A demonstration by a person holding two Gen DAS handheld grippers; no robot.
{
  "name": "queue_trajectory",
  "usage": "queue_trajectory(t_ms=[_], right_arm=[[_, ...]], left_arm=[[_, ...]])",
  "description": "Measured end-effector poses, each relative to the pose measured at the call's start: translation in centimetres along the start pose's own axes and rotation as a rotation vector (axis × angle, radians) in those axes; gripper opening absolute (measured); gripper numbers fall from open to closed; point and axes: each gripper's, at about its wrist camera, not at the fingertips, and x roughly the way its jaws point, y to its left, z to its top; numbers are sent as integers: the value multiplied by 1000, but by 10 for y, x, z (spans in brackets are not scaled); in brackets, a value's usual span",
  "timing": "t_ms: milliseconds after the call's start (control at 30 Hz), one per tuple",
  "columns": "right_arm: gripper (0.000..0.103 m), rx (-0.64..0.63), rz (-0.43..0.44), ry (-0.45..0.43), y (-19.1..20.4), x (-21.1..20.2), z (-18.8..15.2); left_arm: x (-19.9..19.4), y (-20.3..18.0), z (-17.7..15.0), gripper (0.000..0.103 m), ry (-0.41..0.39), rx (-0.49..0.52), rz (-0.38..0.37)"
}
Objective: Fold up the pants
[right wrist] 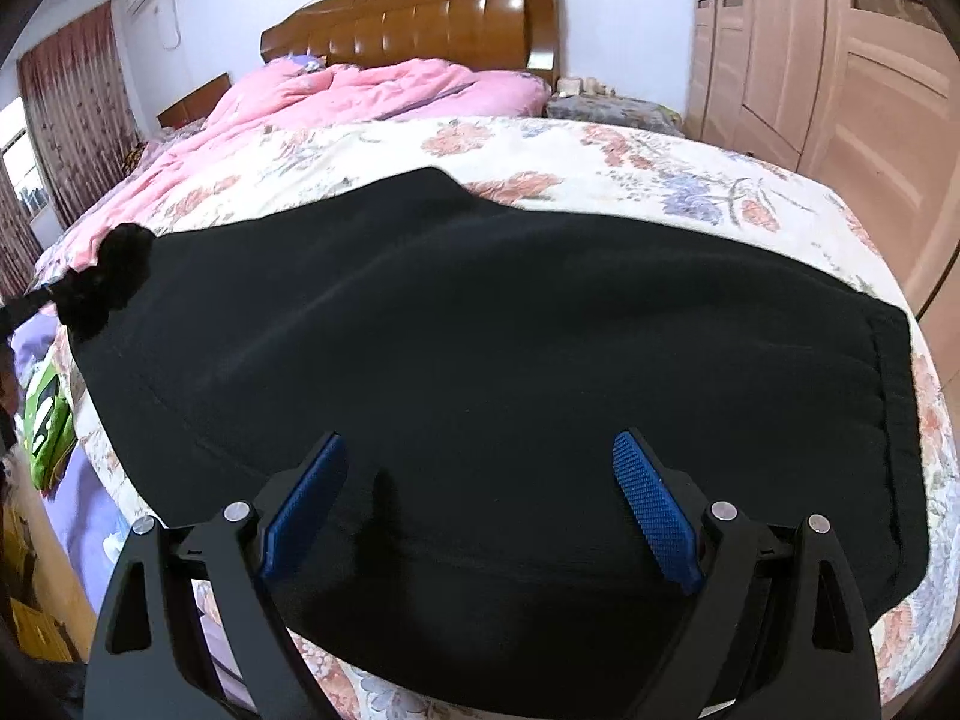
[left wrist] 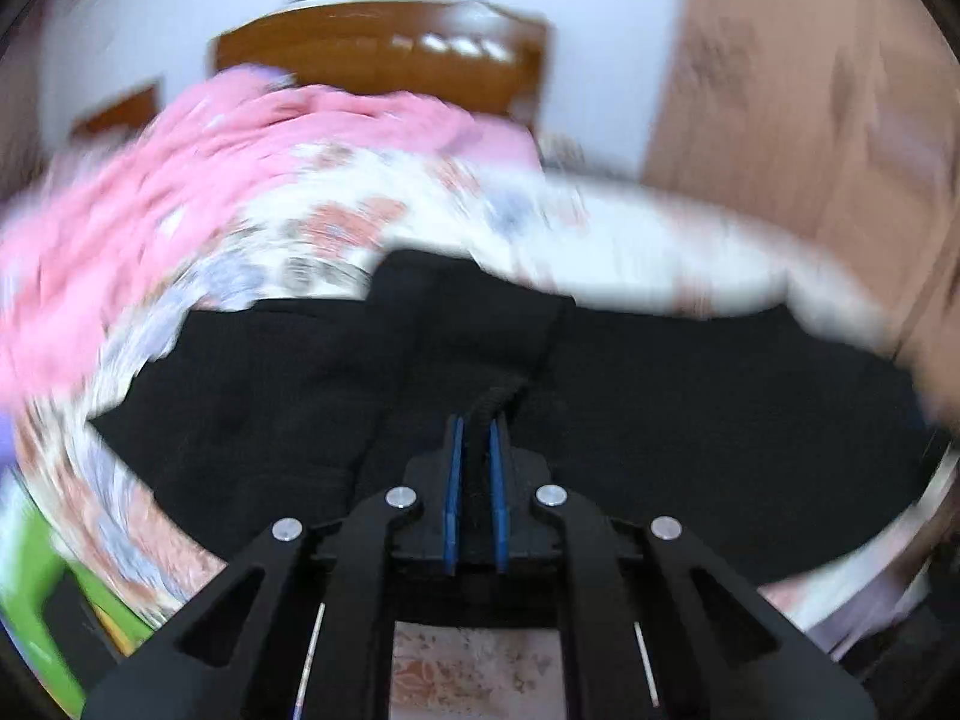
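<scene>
Black pants (right wrist: 480, 372) lie spread across the floral bed sheet (right wrist: 660, 168), with a hemmed end at the right. My right gripper (right wrist: 480, 450) is open, its blue pads (right wrist: 657, 510) wide apart just above the pants' near edge, holding nothing. My left gripper (left wrist: 477, 426) is shut on a bunched black fold of the pants (left wrist: 660, 420); the left wrist view is blurred by motion. In the right wrist view the pinched, lifted bunch (right wrist: 120, 276) shows at the far left of the pants.
A pink quilt (right wrist: 360, 96) lies at the head of the bed by the wooden headboard (right wrist: 420, 18). A wardrobe (right wrist: 840, 90) stands at the right. A green item (right wrist: 48, 420) and purple cloth lie left of the bed.
</scene>
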Motion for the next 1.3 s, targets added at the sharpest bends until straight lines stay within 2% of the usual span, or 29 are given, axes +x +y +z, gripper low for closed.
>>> queue_trajectory(t_ms=[33,133,200,267,300,333,367,400,433,533,600,700,767,867,967,1000,1033,1133,1200,1300], right_arm=[[87,2,-3,-3,-2,-1,1],[87,20,3,-6,-5,-2,1],[87,31,8,0,-6,0,0],[87,29,6,7,-6,2,0],[87,25,5,9,-5,3,-1],[87,23,5,10,-5,3,0],[87,22,5,9,-5,3,0],[87,23,3,7,-4,2,0],[87,25,0,5,-5,1,1],[87,29,-4,4,-6,0,3],[87,29,-4,5,-5,1,3],[87,28,1,15,-2,4,2],[87,19,5,19,2,5,1],[87,-7,4,18,8,4,0],[87,-13,-2,19,8,4,-1],[87,-7,-4,24,6,6,-2],[87,-2,-7,29,4,8,-2],[87,16,-12,44,-3,12,-5],[87,28,-15,49,-6,14,-6],[87,40,-16,49,-9,15,-8]], left_arm=[[-15,28,8,8,-56,-116,-36],[-41,82,22,8,-149,-299,-21],[-47,118,26,8,-174,-415,-3],[-46,155,27,8,-178,-513,63],[-44,167,26,13,-171,-539,97],[-41,183,24,43,-160,-575,120],[-40,191,19,65,-157,-603,125],[-41,203,12,93,-185,-652,122],[-44,209,5,94,-217,-674,116],[-52,208,-11,93,-236,-697,75],[-52,188,-13,91,-227,-617,55],[-41,151,-17,71,-157,-496,28],[-30,140,-20,68,-115,-465,33],[-15,141,-22,62,-101,-494,27],[2,152,-24,40,-93,-536,9],[5,152,-24,24,-83,-534,13],[8,150,-25,20,-70,-525,24],[-3,139,-23,17,-115,-497,34],[-22,131,-17,17,-164,-483,7],[-38,130,-10,17,-182,-473,-19]])
